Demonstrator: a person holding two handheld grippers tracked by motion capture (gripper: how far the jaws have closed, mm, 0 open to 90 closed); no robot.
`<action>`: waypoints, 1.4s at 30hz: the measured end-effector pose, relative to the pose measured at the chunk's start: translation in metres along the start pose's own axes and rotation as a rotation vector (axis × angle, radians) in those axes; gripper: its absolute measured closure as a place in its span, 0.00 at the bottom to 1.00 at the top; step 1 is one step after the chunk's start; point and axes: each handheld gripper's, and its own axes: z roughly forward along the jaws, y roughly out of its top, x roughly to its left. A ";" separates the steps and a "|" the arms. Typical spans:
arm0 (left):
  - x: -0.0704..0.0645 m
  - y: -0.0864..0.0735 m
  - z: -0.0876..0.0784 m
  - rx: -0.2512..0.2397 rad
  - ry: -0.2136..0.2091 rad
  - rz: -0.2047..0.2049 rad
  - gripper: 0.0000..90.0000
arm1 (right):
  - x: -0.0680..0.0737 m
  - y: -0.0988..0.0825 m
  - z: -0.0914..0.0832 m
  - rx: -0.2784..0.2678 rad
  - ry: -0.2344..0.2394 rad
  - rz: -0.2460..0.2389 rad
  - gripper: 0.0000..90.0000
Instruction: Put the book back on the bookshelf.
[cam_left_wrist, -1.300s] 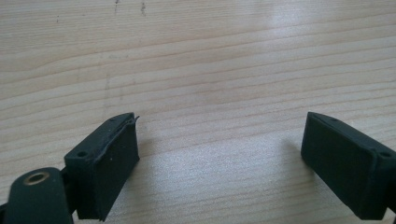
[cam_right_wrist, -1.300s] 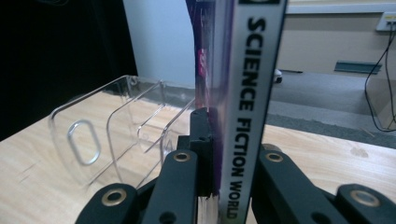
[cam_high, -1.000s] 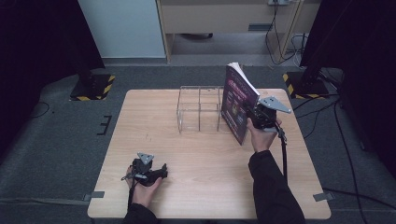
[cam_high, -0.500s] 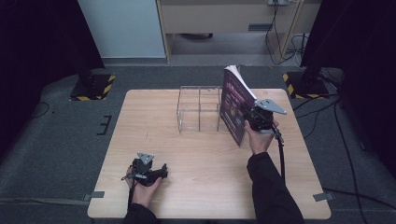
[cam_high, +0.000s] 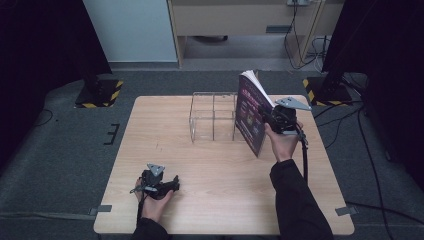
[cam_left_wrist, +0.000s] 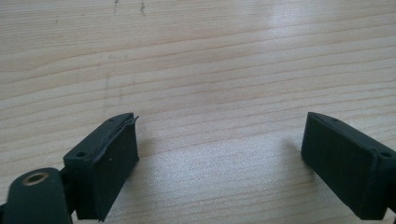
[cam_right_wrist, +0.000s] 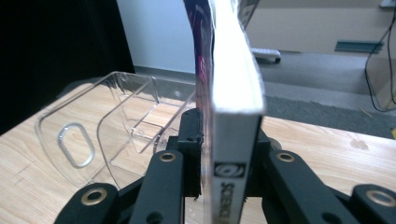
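Observation:
A thick dark-covered book (cam_high: 250, 117) stands upright on its lower edge at the right end of a clear plastic divided holder (cam_high: 212, 117). My right gripper (cam_high: 266, 116) grips it from the right. In the right gripper view the book (cam_right_wrist: 233, 154) sits between the two black jaws, whose pads lie against both covers. These jaws have just been opening a little, with the book still between them. The holder (cam_right_wrist: 107, 121) lies just to the left. My left gripper (cam_high: 172, 184) rests near the table's front edge, its jaws wide apart over bare wood (cam_left_wrist: 219, 154).
The wooden table (cam_high: 210, 200) carries only the holder, the book and the two grippers. Dark stands with yellow-black feet (cam_high: 97, 95) flank the far corners. Cables (cam_high: 370, 150) trail over the floor on the right.
The book and my right hand have shifted slightly left and down, closer to the holder's right end. My left gripper has stayed put.

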 end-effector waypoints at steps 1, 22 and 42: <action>0.000 0.000 0.000 0.000 0.000 0.000 0.11 | 0.000 0.001 0.001 0.011 -0.004 0.003 0.85; 0.000 0.000 0.000 0.000 -0.001 0.000 0.11 | 0.008 0.002 0.017 -0.096 -0.098 0.021 0.92; 0.000 0.000 0.000 0.000 0.000 0.000 0.11 | 0.006 -0.002 0.012 -0.040 -0.103 0.003 0.78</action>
